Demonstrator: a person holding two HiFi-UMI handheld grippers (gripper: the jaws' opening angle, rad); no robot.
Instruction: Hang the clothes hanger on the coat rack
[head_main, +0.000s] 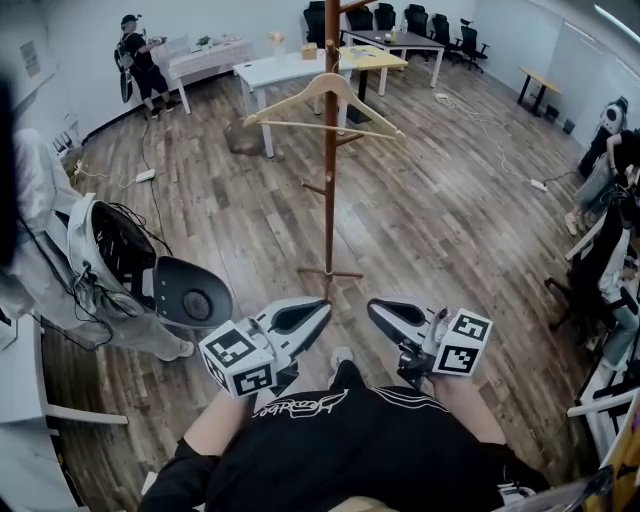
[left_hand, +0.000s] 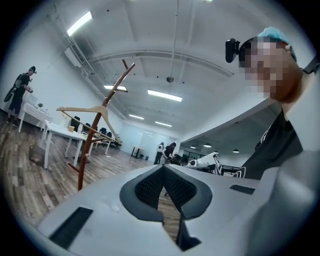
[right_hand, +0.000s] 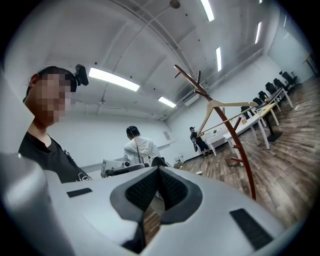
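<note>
A wooden clothes hanger (head_main: 325, 100) hangs by its hook on the upper part of the brown wooden coat rack (head_main: 330, 190), which stands on the wood floor ahead of me. Both grippers are held low, close to my body and well short of the rack. The left gripper (head_main: 322, 307) and the right gripper (head_main: 374, 307) point toward each other, both shut and empty. The left gripper view has its shut gripper (left_hand: 163, 167) in front, with the rack (left_hand: 95, 140) and hanger (left_hand: 92, 112) at the left. In the right gripper view, behind the shut gripper (right_hand: 159, 169), the rack (right_hand: 237, 145) and hanger (right_hand: 225, 106) stand at the right.
A person in white (head_main: 60, 250) sits at the left beside a grey chair (head_main: 190, 292). Another person (head_main: 135, 60) stands by white tables (head_main: 285, 70) at the back. More people (head_main: 610, 200) sit along the right edge. Cables (head_main: 145, 175) lie on the floor.
</note>
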